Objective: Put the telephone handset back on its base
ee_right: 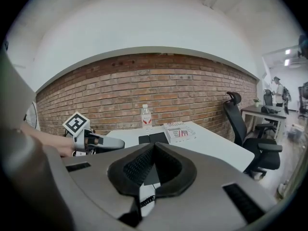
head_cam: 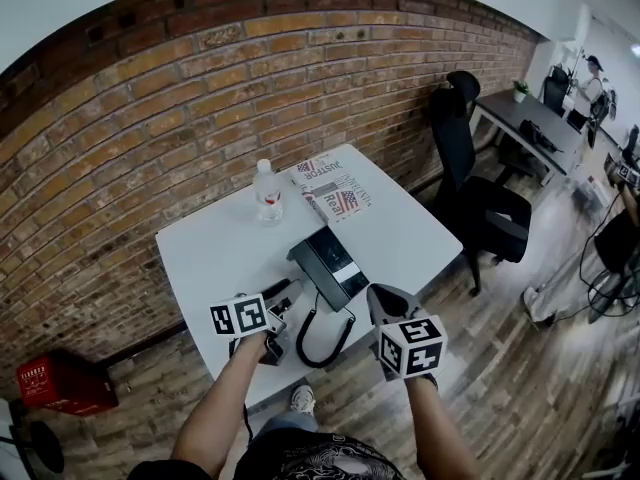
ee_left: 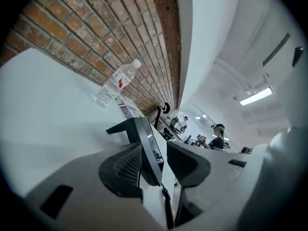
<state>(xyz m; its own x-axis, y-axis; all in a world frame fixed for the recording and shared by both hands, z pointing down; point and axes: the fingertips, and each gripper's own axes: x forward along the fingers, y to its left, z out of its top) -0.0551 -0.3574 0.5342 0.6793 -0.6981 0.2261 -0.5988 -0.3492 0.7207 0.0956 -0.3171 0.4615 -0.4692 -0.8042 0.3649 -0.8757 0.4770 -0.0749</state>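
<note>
The black telephone base (head_cam: 330, 261) stands on the white table (head_cam: 215, 253), and its coiled cord (head_cam: 325, 346) loops over the near edge. A dark handset (head_cam: 281, 292) lies on the table just left of the base, partly hidden by my left gripper (head_cam: 276, 314). In the left gripper view the left gripper (ee_left: 156, 165) is open. The base (ee_left: 144, 138) shows edge-on beyond the gap, and no pad presses on anything. My right gripper (head_cam: 386, 298) hovers off the base's near right corner. Its tips (ee_right: 154, 147) meet with nothing between them.
A water bottle (head_cam: 267, 193) and a printed book (head_cam: 333, 193) sit at the back of the table by the brick wall. A black office chair (head_cam: 480, 203) stands to the right, with a dark desk (head_cam: 530, 118) beyond. A red crate (head_cam: 60, 383) is on the floor at left.
</note>
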